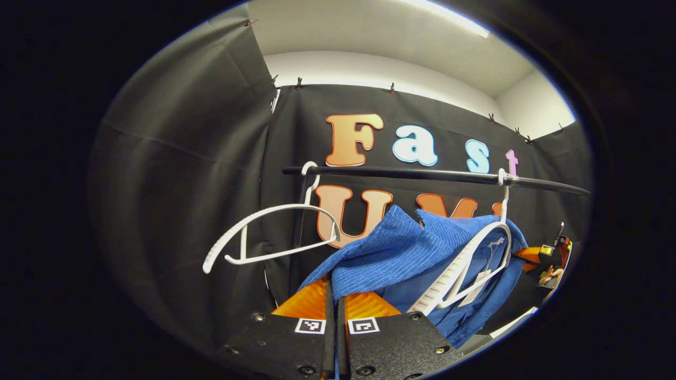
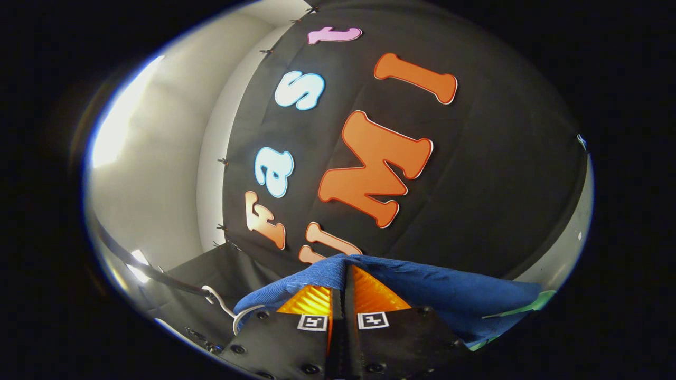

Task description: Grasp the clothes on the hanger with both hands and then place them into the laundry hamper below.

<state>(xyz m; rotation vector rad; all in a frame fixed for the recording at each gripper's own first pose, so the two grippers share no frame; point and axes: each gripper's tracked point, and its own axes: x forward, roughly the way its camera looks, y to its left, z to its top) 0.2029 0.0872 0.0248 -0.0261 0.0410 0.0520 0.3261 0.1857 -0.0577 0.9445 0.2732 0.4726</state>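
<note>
- Left tongs (image 1: pixel 334 295) sit nearest in the left gripper view, closed, with a fold of the blue garment (image 1: pixel 388 253) pinched between the two fingers.
- Right tongs (image 2: pixel 342 287) in the right gripper view are likewise closed, nipping a ridge of the same blue cloth (image 2: pixel 422 295), which spreads to the right of them.
- Just beyond the left tongs the garment is bunched up and partly draped over a white hanger (image 1: pixel 467 266) on the right — it looks half pulled off, one shoulder still caught, and a small tag dangles by it.
- Farther left a second white hanger (image 1: pixel 266 235) hangs bare from the dark rail (image 1: pixel 422 174), which runs across from left to right.
- Handling, as a judgement: the cloth is soft, ribbed and light, so it will sag and swing rather than hold shape — grips near the two shoulders, well apart, should lift it free of the hanger before lowering it.
- The hamper is below, out of sight.
</note>
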